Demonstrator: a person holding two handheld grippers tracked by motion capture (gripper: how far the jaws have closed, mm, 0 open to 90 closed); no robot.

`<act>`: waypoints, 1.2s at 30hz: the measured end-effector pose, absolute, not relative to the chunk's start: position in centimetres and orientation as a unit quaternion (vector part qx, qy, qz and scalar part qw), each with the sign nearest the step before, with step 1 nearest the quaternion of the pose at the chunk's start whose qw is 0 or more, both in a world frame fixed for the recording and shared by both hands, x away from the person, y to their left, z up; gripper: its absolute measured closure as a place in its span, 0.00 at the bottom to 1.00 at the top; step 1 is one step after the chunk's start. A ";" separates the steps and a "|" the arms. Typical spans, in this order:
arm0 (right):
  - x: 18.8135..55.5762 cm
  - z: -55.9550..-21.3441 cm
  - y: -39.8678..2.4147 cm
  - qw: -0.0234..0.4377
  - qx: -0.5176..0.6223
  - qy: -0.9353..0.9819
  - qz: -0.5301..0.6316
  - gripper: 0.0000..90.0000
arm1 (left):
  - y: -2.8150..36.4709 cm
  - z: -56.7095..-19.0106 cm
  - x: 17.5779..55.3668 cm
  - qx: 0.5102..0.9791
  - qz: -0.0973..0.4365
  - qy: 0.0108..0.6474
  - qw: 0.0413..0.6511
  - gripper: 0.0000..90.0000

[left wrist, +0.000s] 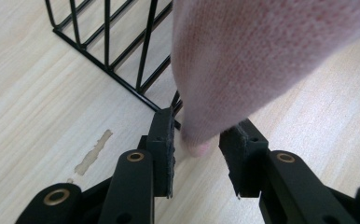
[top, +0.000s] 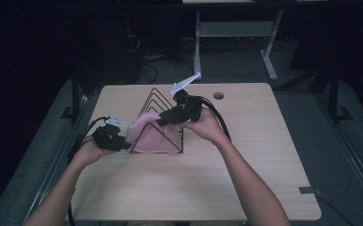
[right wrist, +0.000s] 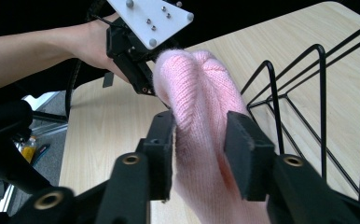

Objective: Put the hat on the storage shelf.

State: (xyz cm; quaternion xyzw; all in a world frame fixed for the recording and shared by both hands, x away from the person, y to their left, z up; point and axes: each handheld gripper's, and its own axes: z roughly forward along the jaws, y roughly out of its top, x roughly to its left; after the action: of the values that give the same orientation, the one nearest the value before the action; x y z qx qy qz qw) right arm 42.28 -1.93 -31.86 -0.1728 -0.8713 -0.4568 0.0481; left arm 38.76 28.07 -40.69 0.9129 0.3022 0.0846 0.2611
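In the high view, a pink knitted cloth is draped over the front of a black wire rack standing on the desk. The left tongs sit at the cloth's left edge, the right tongs over its top.

In the left gripper view, the left tongs stand partly open around the cloth's hanging tip, beside the rack; the pads seem not to press it.

In the right gripper view, the right tongs are partly open astride a fold of cloth left of the rack; whether they pinch it is unclear.
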 end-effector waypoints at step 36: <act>40.4 -30.0 -10.3 -0.021 -0.233 -0.847 -0.477 0.38 | 29.7 -38.3 36.7 0.897 0.101 0.318 0.290 0.52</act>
State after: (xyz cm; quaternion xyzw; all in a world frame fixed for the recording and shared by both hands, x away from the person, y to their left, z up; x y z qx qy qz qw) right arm 40.45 -10.35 -30.00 -0.2333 -0.8472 -0.4769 -0.0206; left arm 36.66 29.73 -38.28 0.8969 0.3181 0.1009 0.2903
